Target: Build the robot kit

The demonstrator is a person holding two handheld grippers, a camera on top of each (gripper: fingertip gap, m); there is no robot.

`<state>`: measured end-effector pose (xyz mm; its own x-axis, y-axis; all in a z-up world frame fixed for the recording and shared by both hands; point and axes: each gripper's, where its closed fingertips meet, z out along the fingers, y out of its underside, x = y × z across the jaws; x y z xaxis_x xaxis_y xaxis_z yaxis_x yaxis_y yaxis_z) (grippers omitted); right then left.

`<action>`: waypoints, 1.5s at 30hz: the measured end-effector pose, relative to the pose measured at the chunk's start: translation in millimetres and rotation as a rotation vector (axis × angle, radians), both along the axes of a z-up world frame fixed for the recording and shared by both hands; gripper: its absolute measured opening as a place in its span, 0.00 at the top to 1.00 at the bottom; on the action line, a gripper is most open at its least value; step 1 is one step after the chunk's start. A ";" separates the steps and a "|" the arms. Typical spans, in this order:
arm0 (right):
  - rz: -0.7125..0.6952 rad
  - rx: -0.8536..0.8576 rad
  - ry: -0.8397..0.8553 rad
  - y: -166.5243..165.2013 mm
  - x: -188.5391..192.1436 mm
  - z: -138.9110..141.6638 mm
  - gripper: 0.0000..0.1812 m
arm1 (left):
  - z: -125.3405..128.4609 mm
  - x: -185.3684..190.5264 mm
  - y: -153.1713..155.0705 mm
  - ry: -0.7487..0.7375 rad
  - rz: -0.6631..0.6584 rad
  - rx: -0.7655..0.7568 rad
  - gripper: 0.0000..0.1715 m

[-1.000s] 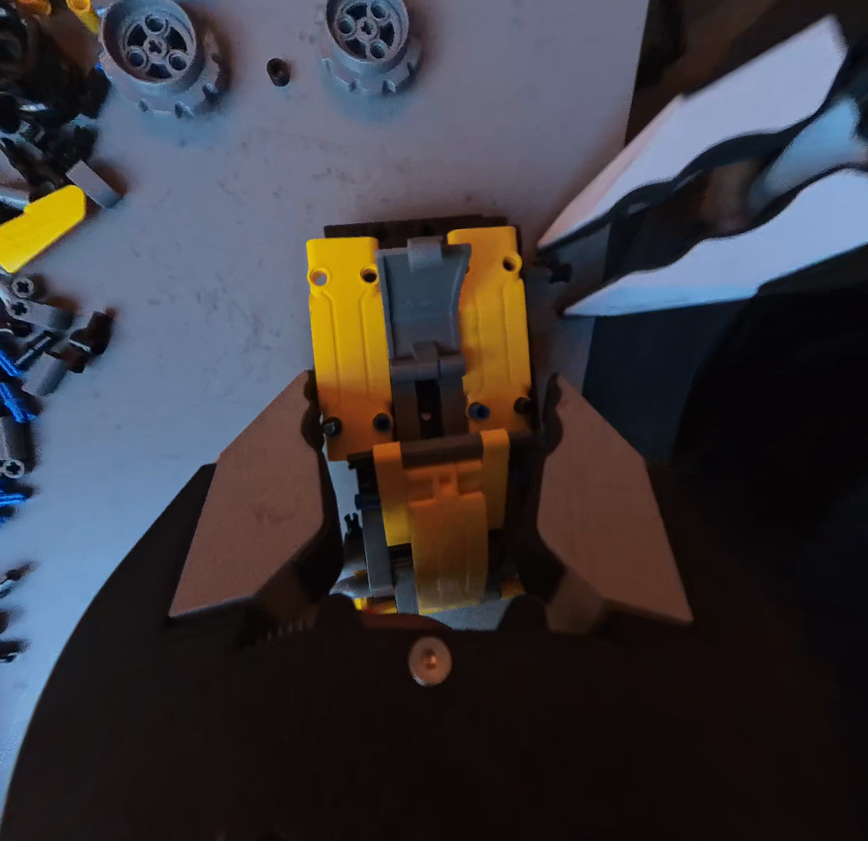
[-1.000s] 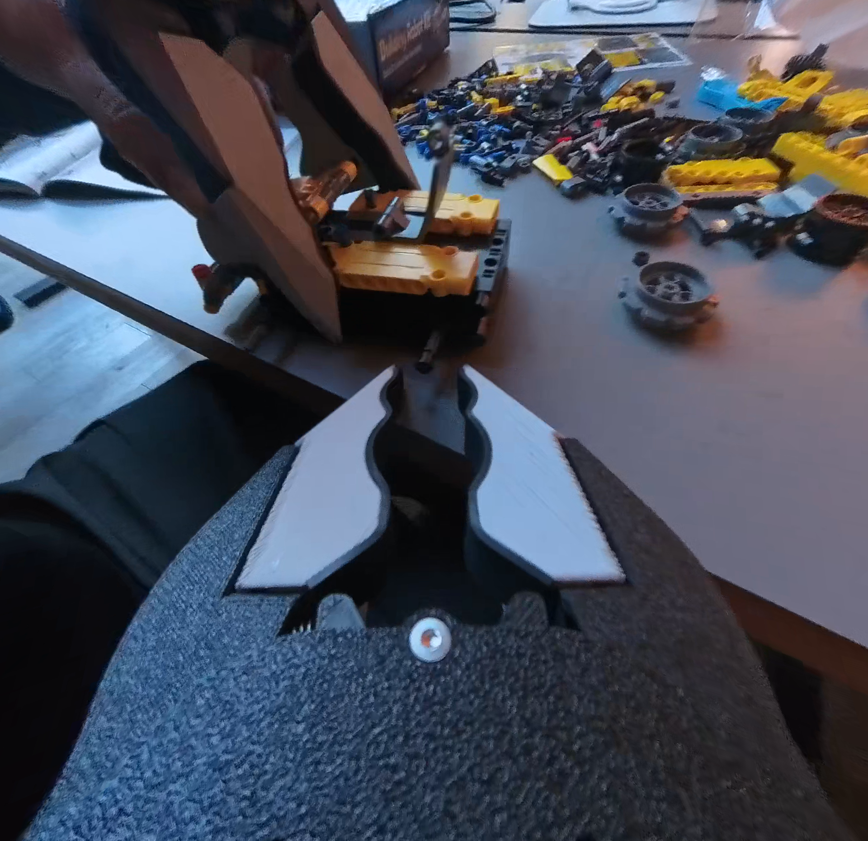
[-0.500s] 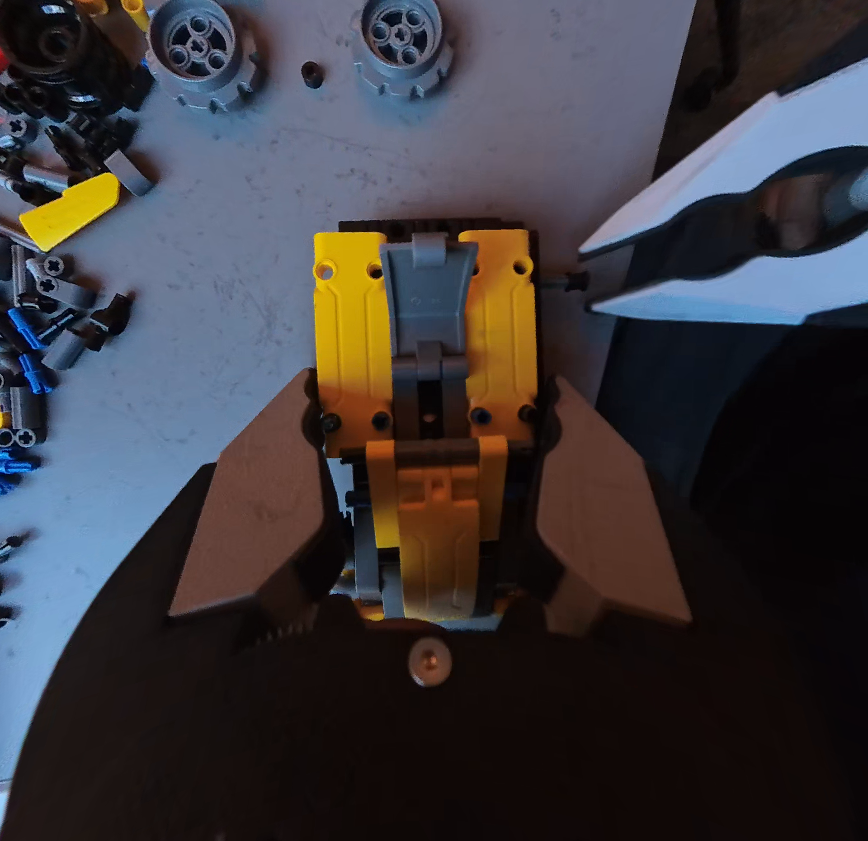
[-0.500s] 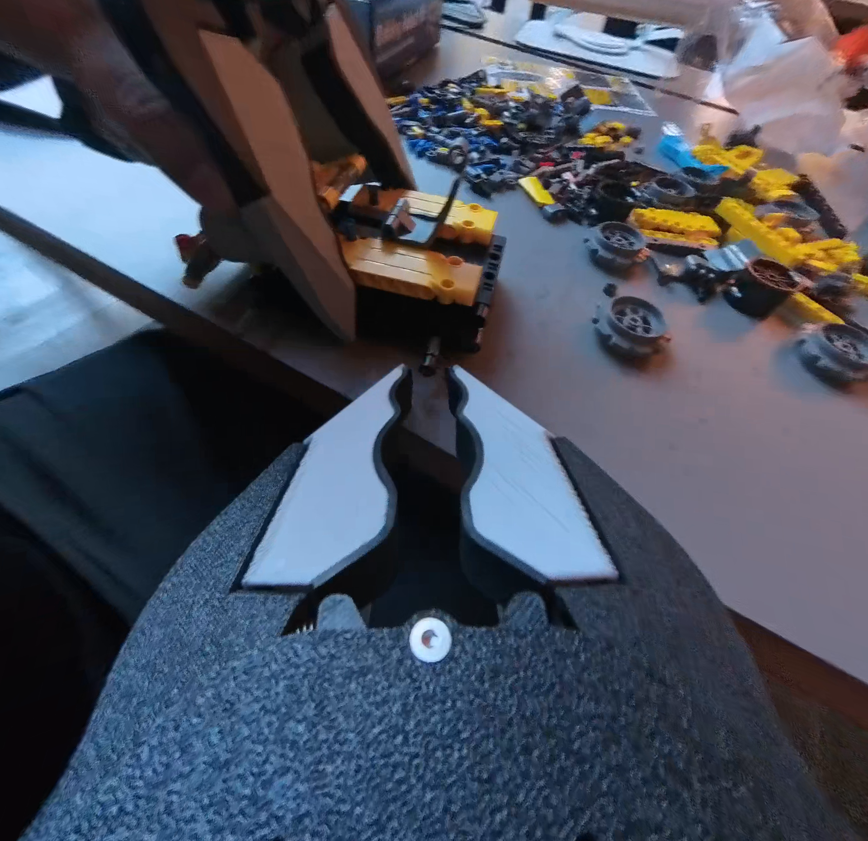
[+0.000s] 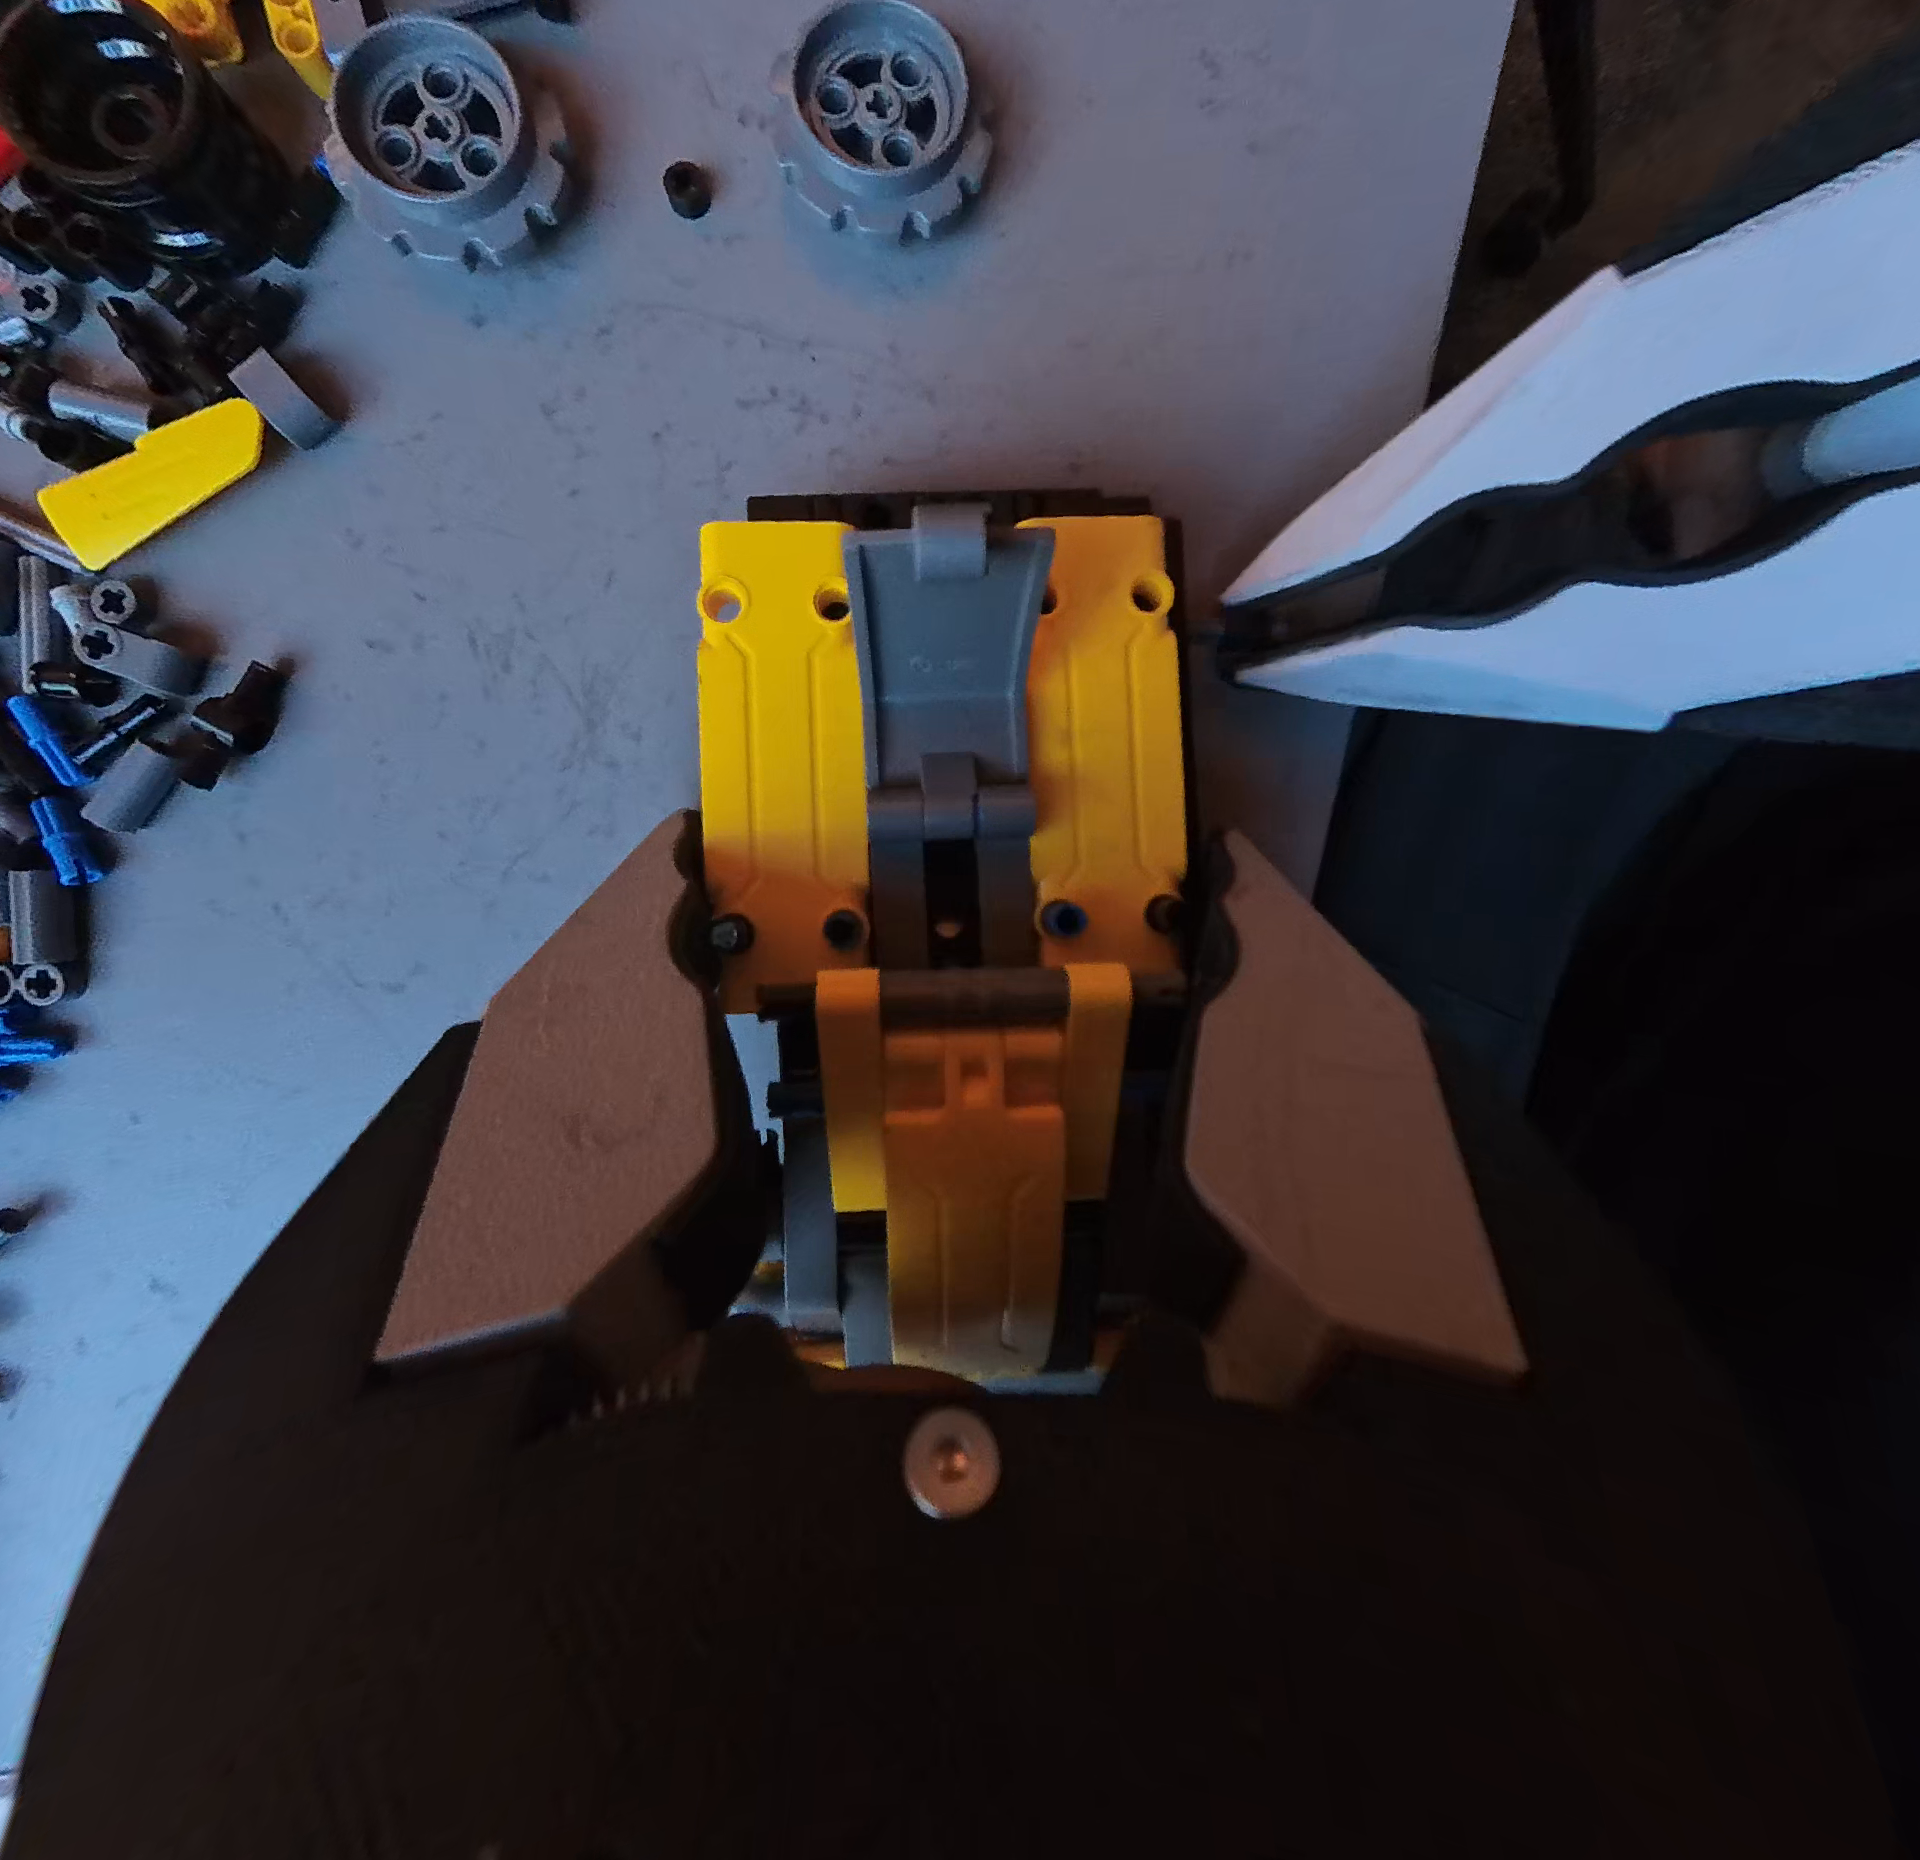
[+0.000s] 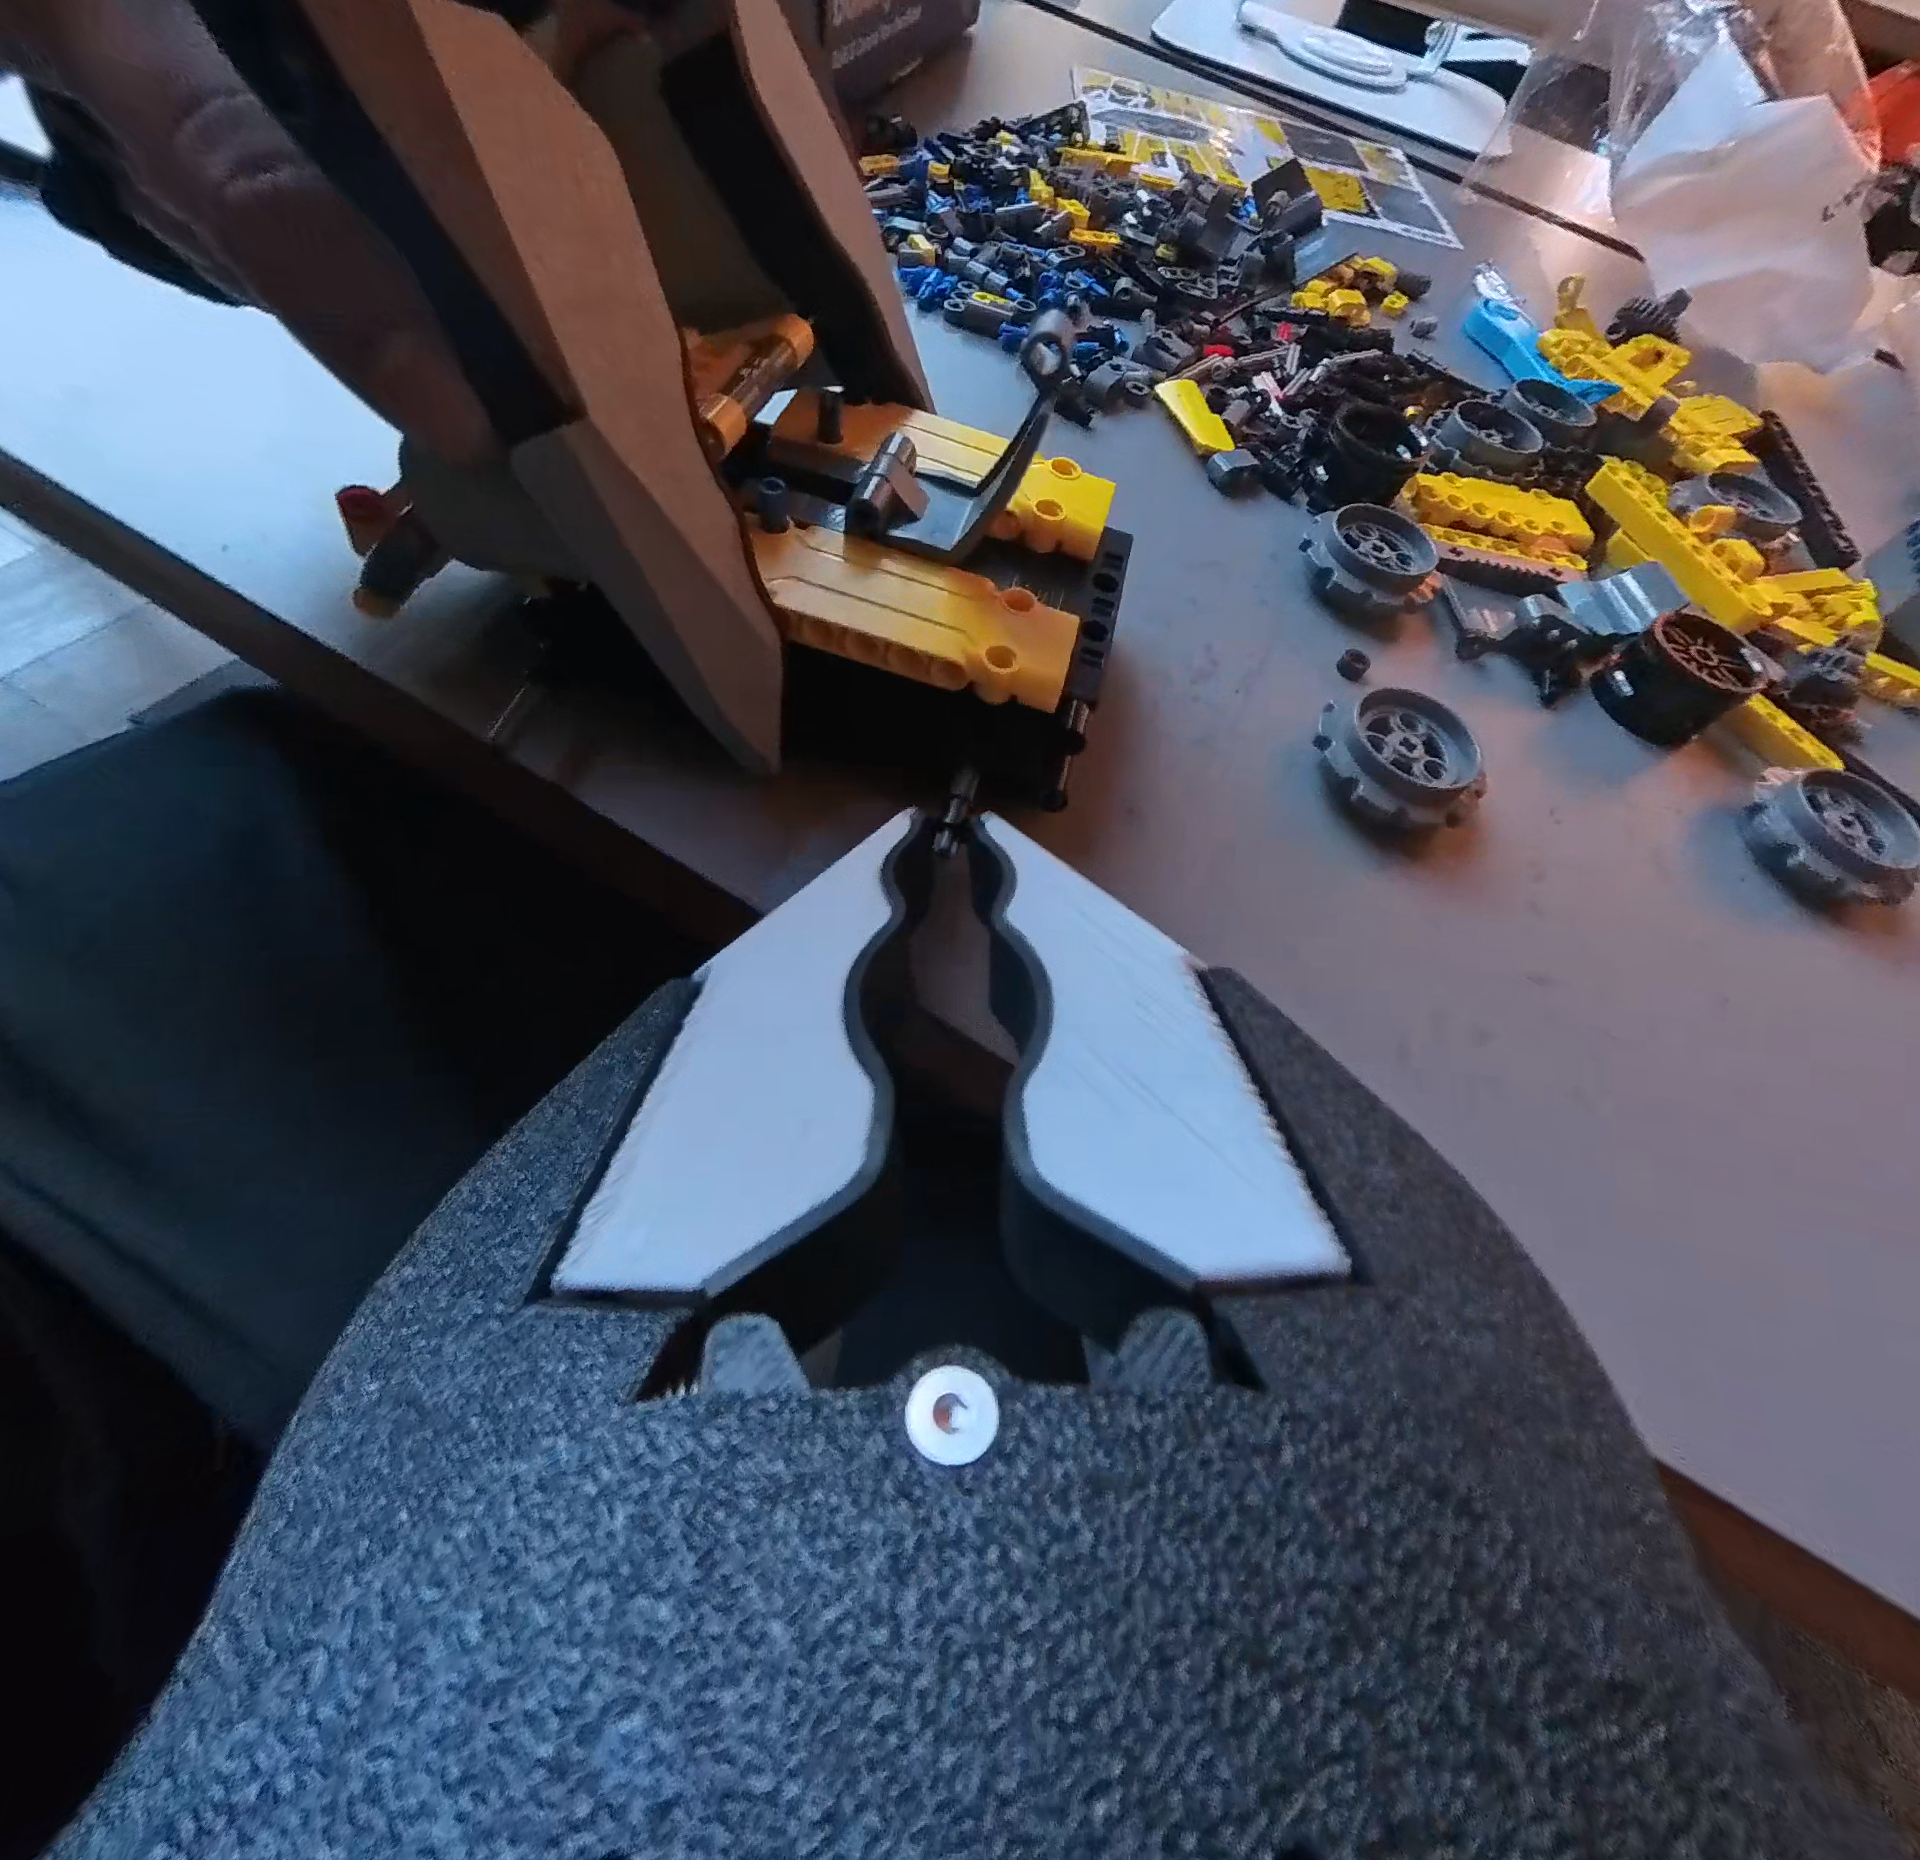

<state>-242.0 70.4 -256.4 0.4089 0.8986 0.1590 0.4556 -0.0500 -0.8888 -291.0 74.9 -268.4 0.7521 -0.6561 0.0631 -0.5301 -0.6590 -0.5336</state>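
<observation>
Yellow-and-black brick assembly (image 5: 940,771) sits at the table (image 5: 1195,283) edge, long axis along the left gripper (image 5: 948,906), clamped by it. Right gripper (image 6: 943,823), nearly closed, pinches its protruding black pin (image 6: 956,797).

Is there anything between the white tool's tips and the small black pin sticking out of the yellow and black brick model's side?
Nothing visible. The right tool has its tips at the black pin, which juts from the side of the brick model held by the left tool. Whether the tips pinch it cannot be told.
</observation>
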 end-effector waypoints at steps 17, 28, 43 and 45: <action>0.067 -0.026 -0.053 5.7 2.3 1.6 0.94 | -0.1 1.5 5.1 -0.013 0.019 0.011 0.47; 0.125 -0.036 -0.011 13.1 -2.4 15.3 0.94 | 0.1 -13.4 7.1 0.001 0.060 0.013 0.47; 0.225 -0.267 -0.330 92.2 5.8 -7.7 0.77 | 49.6 -59.5 26.9 -0.080 0.303 0.342 0.48; 0.294 -0.306 -0.325 75.3 0.3 2.2 0.77 | 74.6 -42.9 22.1 -0.008 0.164 0.518 0.54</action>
